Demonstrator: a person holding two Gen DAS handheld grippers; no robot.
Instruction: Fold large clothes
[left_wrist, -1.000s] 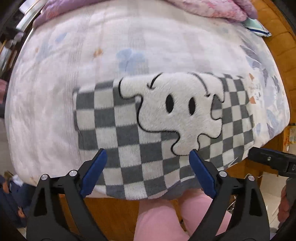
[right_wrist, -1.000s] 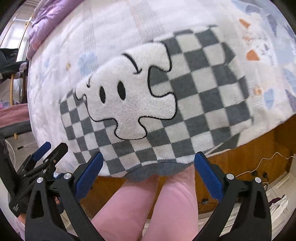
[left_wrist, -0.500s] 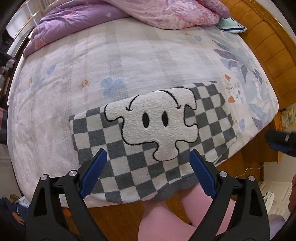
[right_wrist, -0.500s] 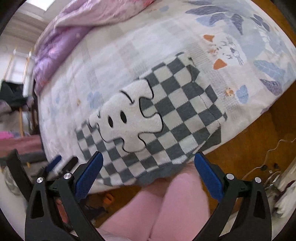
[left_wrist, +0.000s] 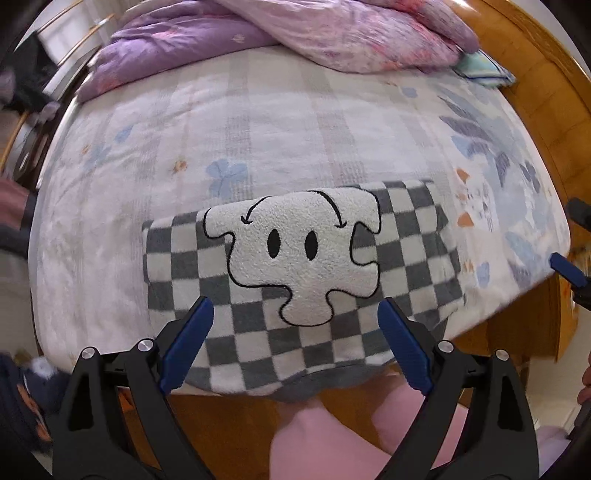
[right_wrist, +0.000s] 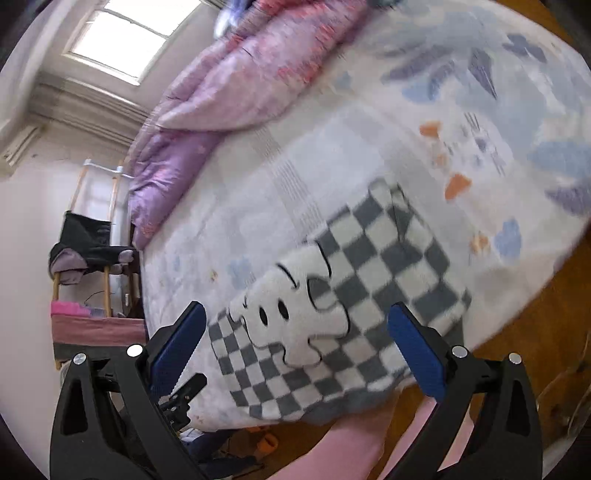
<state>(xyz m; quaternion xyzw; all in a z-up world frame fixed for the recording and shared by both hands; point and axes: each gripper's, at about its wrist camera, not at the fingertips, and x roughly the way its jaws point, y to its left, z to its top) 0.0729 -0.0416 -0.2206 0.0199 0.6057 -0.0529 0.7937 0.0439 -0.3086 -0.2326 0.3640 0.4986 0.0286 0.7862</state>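
Garment: a folded checked sweater (left_wrist: 303, 295), grey and white squares, lies flat as a rough rectangle on the bed (left_wrist: 258, 129), near the bed's front edge. Its lower hem hangs slightly over that edge.
Patch: a fluffy white patch (left_wrist: 303, 258) shaped like a jigsaw piece, with two black oval eyes, sits in the middle of the folded top face.
Left tool (left_wrist: 295, 347): held above the near edge of the garment, its two blue-padded fingers spread wide apart, nothing between them.
Right tool (right_wrist: 295, 347): also spread wide with nothing in it, held tilted over the bed corner; its view is blurred, so fine detail of the cloth is uncertain. In the left view only a blue tip shows at the far right.
Bed cover: pale sheet with faint stripes, blue flowers and a cat print toward the right side.
Quilt (left_wrist: 332, 33): a bunched pink and purple quilt lies at the far end of the bed, well apart from the sweater.
Person: pink-clad legs (left_wrist: 351, 435) stand just beside the bed's wooden front board (left_wrist: 229, 417).
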